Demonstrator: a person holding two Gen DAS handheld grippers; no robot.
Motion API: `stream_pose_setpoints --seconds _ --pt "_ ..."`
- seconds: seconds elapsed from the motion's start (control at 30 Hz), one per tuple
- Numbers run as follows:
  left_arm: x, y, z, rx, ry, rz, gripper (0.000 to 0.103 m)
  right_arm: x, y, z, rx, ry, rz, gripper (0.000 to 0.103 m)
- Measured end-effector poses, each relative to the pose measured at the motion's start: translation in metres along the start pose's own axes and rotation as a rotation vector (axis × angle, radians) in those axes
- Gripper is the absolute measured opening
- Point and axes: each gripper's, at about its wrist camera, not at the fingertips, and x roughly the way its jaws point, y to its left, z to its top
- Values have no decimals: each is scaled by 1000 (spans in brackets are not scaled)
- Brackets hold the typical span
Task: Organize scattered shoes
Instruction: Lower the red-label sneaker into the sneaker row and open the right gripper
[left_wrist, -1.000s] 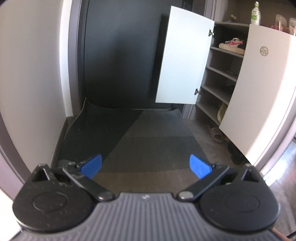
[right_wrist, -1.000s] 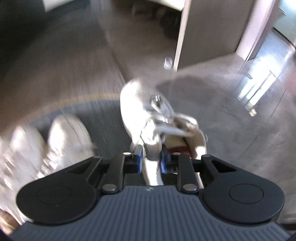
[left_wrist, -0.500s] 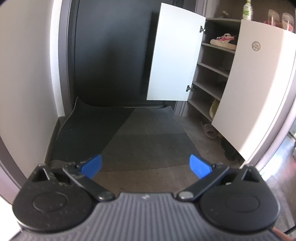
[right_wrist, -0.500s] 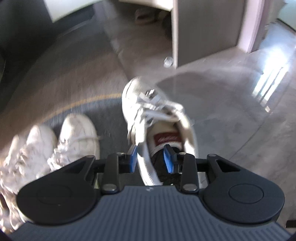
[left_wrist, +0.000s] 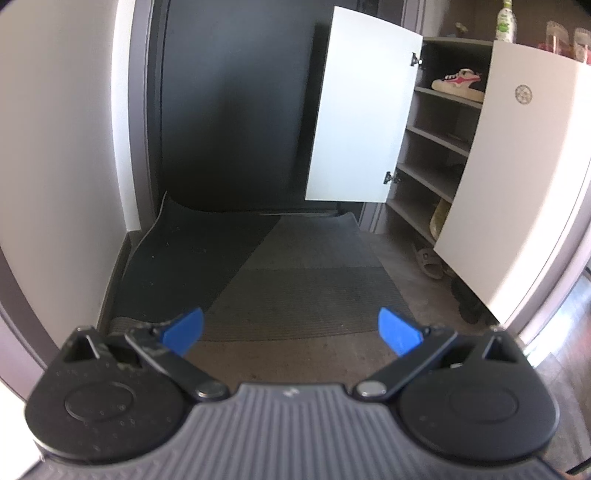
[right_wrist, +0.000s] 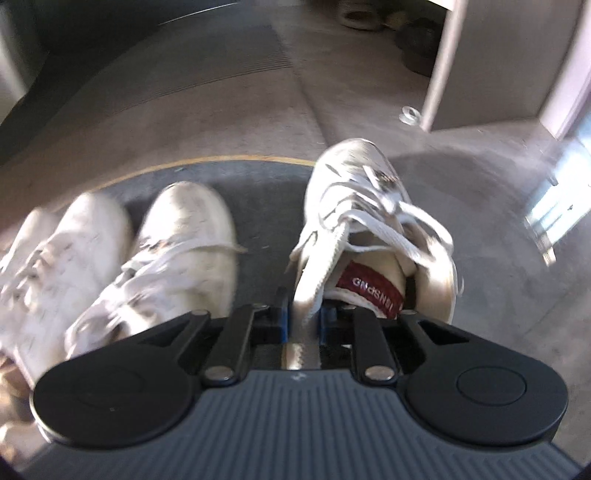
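White leather, scuffed and laced, forms the sneaker (right_wrist: 354, 221) whose side wall the right claw (right_wrist: 303, 318) pinches over a round dark mat (right_wrist: 258, 221) beside two matching sneakers (right_wrist: 122, 251). Left claw (left_wrist: 291, 328), blue pads spread wide and empty, faces a ribbed doormat (left_wrist: 295, 280) and open shoe cabinet (left_wrist: 439, 147).

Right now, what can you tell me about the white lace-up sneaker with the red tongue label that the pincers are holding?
The white lace-up sneaker with the red tongue label looks like scuffed leather or canvas, with loose flat white laces. Its toe points away from the camera, over the edge of a dark round mat. The right gripper is shut on its collar, one finger inside. Two more white sneakers lie beside it, apart.
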Motion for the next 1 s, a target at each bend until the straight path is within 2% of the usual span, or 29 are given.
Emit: stream_pose_setpoints --seconds 0.27,0.33,0.47,0.53,0.67,0.7,0.73,0.8,0.87,0.9,1.0 --pt "-6 6 0 7 -17 16 103 -13 14 -27 -103 29 46 18" --pt "-8 9 1 -1 -22 23 103 -14 19 -31 -117 35 38 21" --pt "-12 14 2 -19 -28 24 103 -20 15 -25 -8 56 17 23" --pt "-14 17 1 -20 -27 28 103 -28 12 -20 47 60 -12 36" --pt "-19 23 0 -28 -17 47 103 -66 8 0 174 58 -21 42" --pt "-21 25 0 -37 -16 47 103 -75 10 5 185 47 -19 48" --pt "-22 28 0 -50 -16 48 103 -82 11 8 190 36 -16 54" --pt "-25 32 0 -70 -15 50 103 -108 20 26 189 -18 5 56" --pt "-25 33 -1 -49 -12 59 103 -128 31 42 191 -55 30 61" --pt "-25 34 -1 -39 -10 64 103 -139 41 51 187 -75 47 69" --pt "-20 37 0 15 -26 100 103 -158 71 73 163 -120 87 70"
